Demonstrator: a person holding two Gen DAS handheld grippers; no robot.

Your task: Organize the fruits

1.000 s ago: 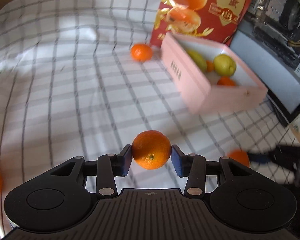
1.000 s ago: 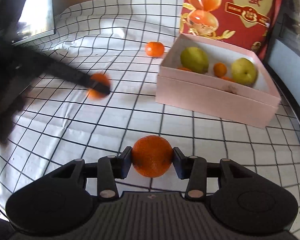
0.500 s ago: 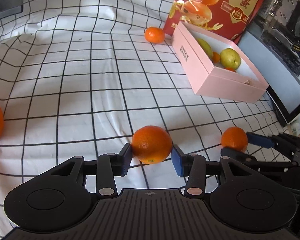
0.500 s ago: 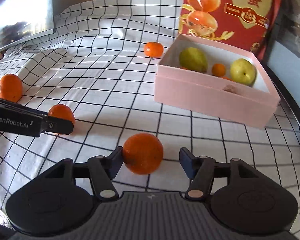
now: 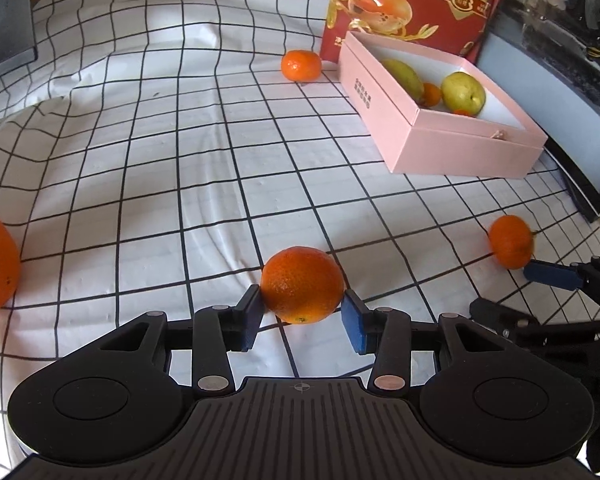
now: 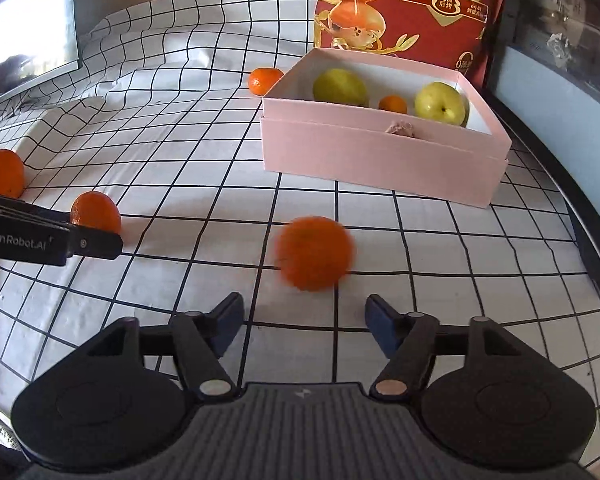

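Checked cloth covers my desk (image 6: 204, 148), and the pink box (image 6: 380, 160) sits well ahead of both tools, in front of a red snack bag (image 6: 404, 8). I judge the sorting partly done: two pears and at least one small orange lie in the box, while five oranges are outside it. My left tool (image 5: 302, 318) points steeply down, its pads clamped on an orange (image 5: 302, 285) that looks to be resting on the cloth. My right tool (image 6: 303, 322) slants down too, its jaws opening with nothing between them; a blurred orange (image 6: 315, 253) lies just ahead of its tips. Another orange (image 6: 3, 172) sits far to its left, and one (image 6: 265, 80) rests beside the box's far corner.
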